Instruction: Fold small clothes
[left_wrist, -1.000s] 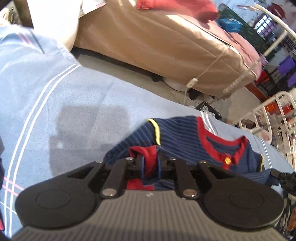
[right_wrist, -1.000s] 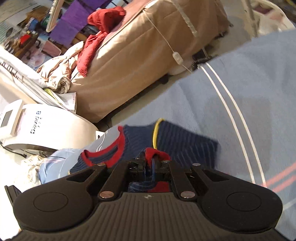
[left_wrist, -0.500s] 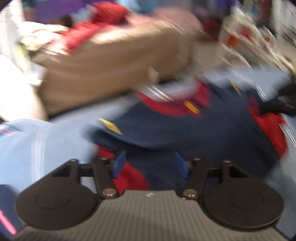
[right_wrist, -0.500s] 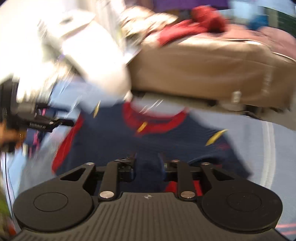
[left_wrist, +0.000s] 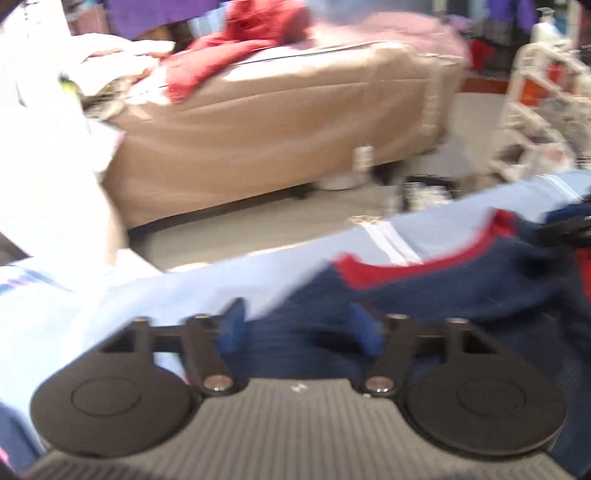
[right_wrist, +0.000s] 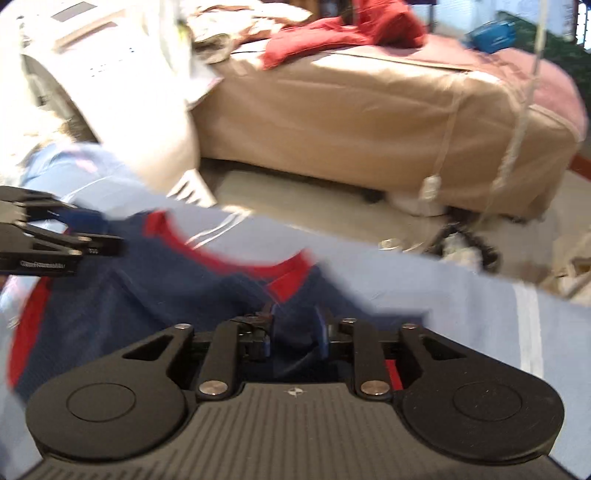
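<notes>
— Navy shirt (left_wrist: 461, 295) first: where does it lie?

— The navy shirt (right_wrist: 140, 295) with its red neckline trim lies spread on the light blue cloth (left_wrist: 221, 280) that covers the surface, and I see it in both wrist views, though both are blurred. Beyond the surface's far edge stands a bed under a tan cover (right_wrist: 369, 122), with a red garment (right_wrist: 332, 40) heaped on top of it.

— And my left gripper?

— My left gripper (left_wrist: 297, 328) has its jaws wide apart. Shirt fabric lies in the gap between the blue pads (left_wrist: 231, 328), but nothing is clamped. In the right wrist view the same gripper (right_wrist: 92, 236) comes in from the left edge, over the shirt's shoulder.

— The right one?

— My right gripper (right_wrist: 295, 332) sits low over the shirt, just below the neckline. Its jaws are partly apart, with navy fabric bunched between them; I can't tell whether the fabric is actually pinched. From the left wrist view, the right gripper (left_wrist: 569, 229) is a dark blur at the right edge, over the shirt.
</notes>
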